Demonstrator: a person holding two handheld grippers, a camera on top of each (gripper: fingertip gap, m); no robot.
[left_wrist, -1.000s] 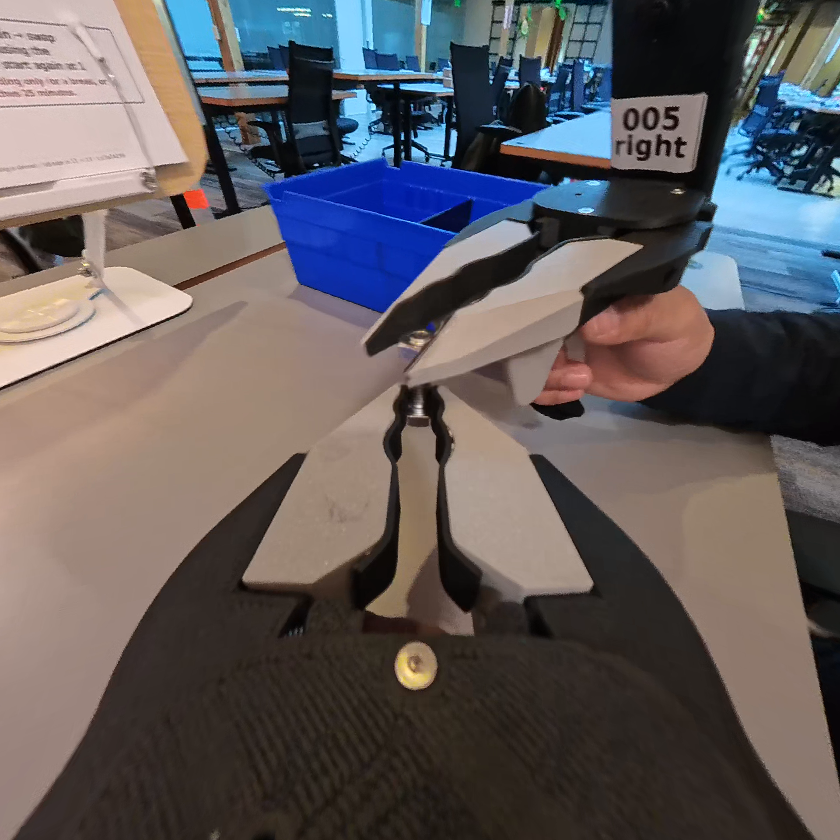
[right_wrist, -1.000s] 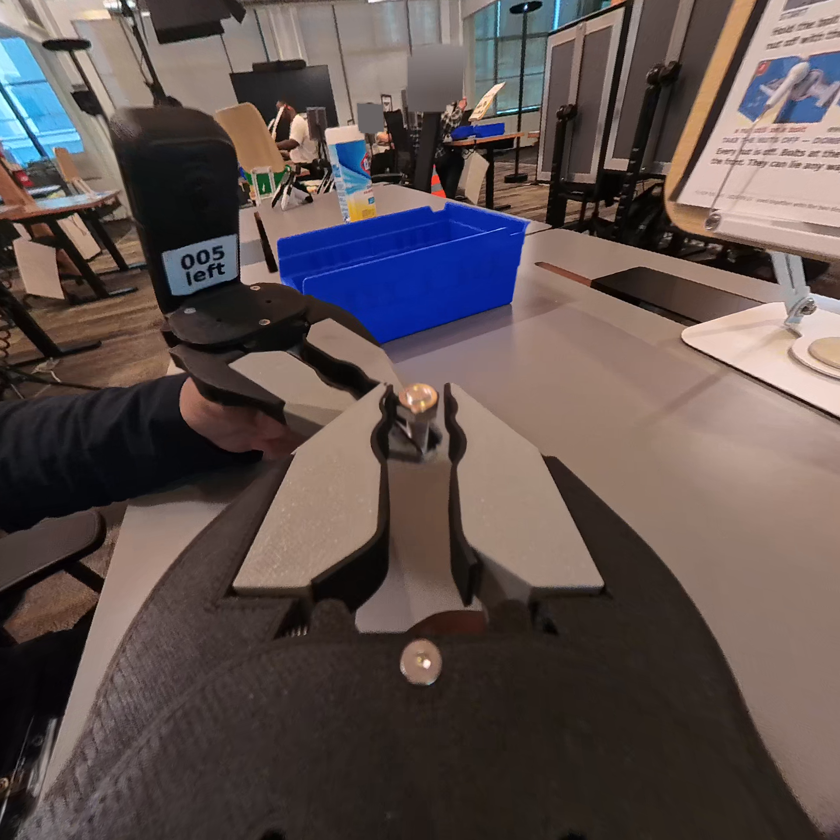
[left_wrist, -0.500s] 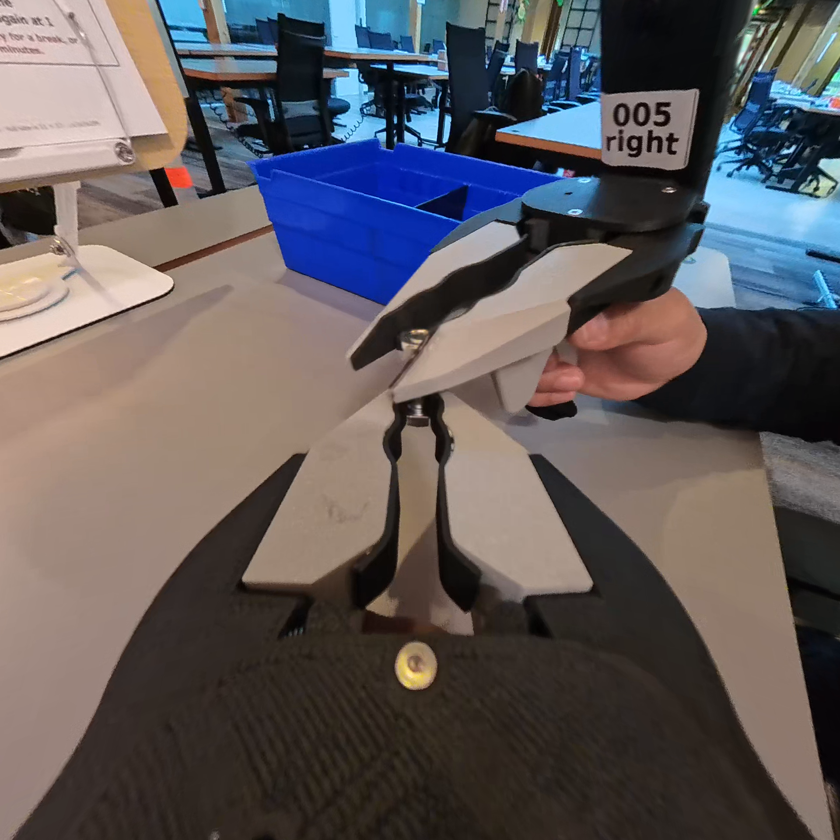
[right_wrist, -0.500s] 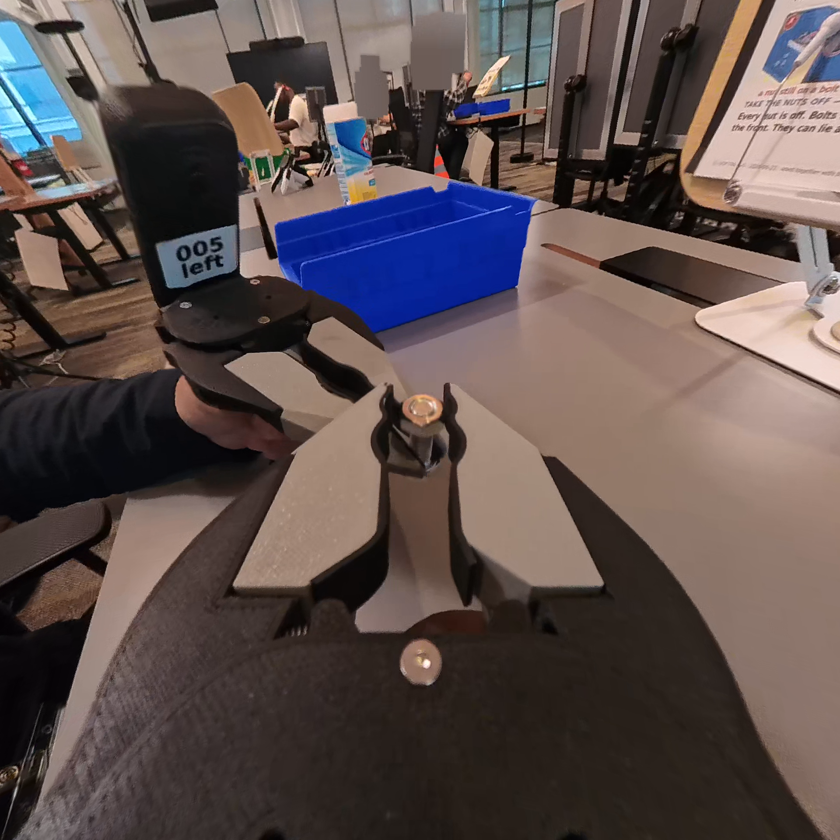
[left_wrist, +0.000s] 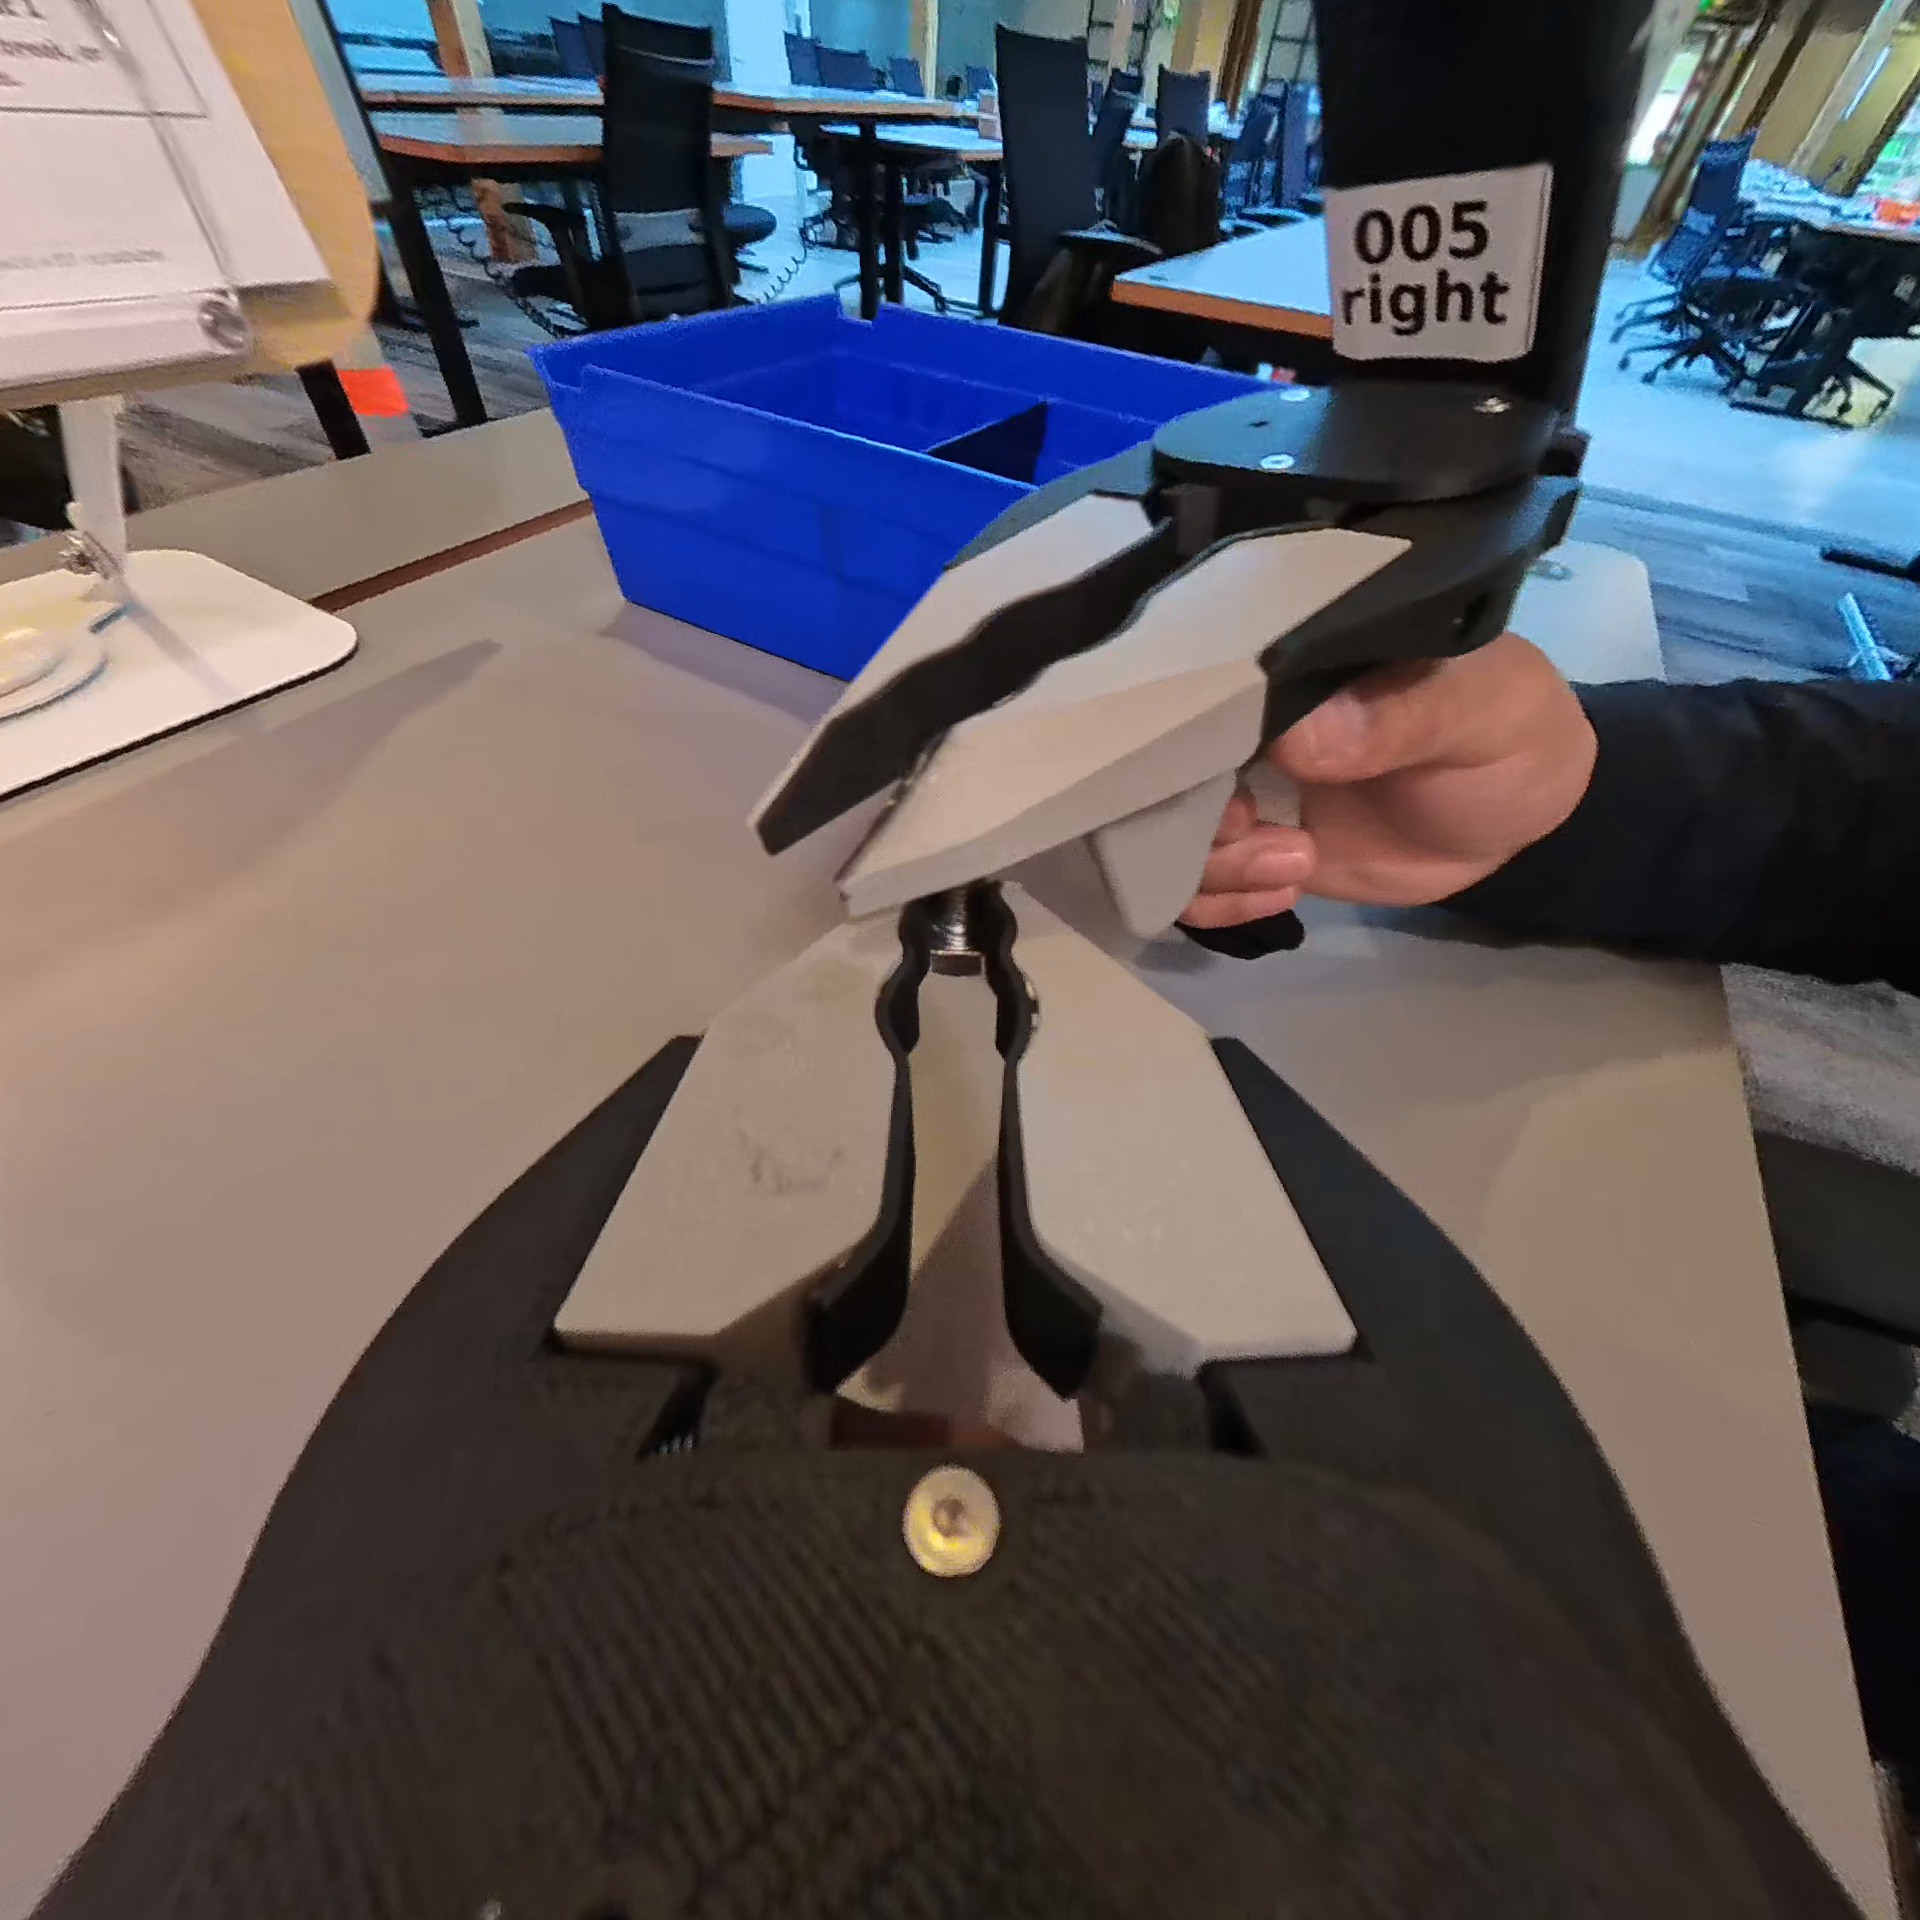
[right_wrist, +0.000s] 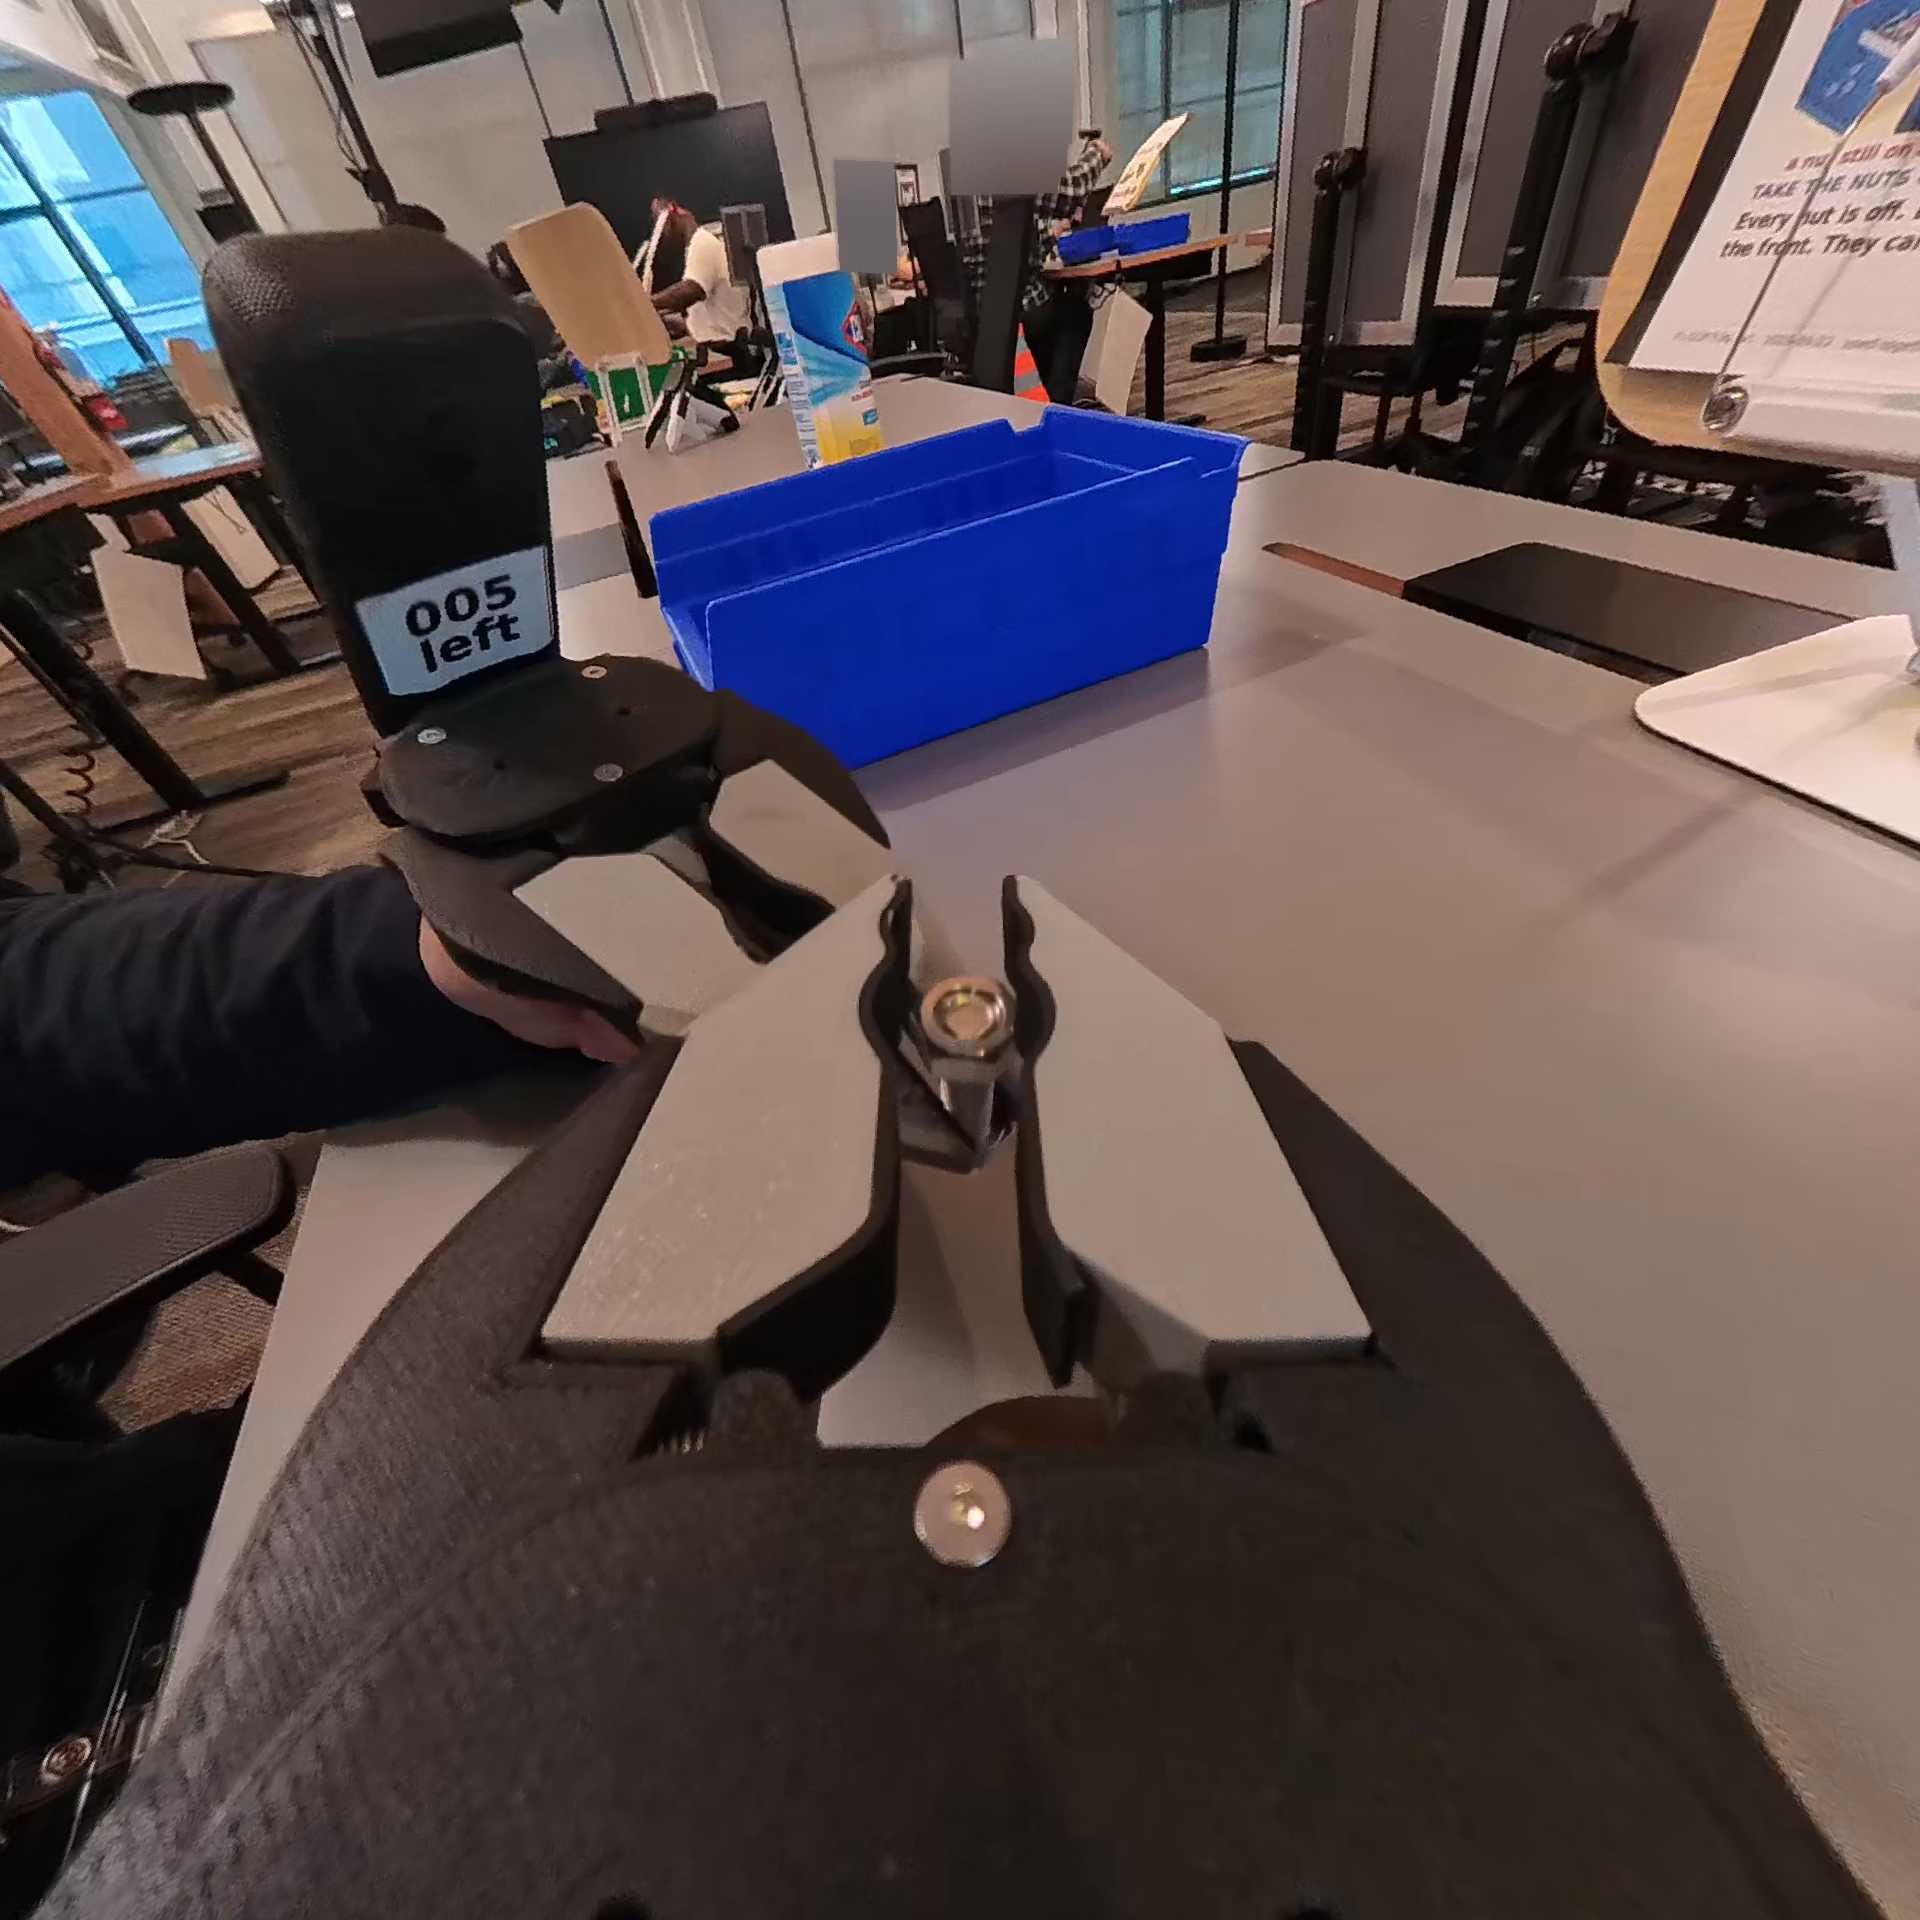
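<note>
Clamping narrowly on the lower part of a steel bolt (left_wrist: 958, 928), the left gripper (left_wrist: 961, 940) holds it upright above the grey table (left_wrist: 416, 935). The right gripper (right_wrist: 956, 904) sits around the bolt's head (right_wrist: 966, 1023), its 2 fingers slightly parted with a slim gap on each side. A hand (left_wrist: 1434, 790) in a dark sleeve grips its handle. Farther off stands a divided blue bin (left_wrist: 748, 520), and a white stand base (left_wrist: 208, 644) lies to its left in the left wrist view.
</note>
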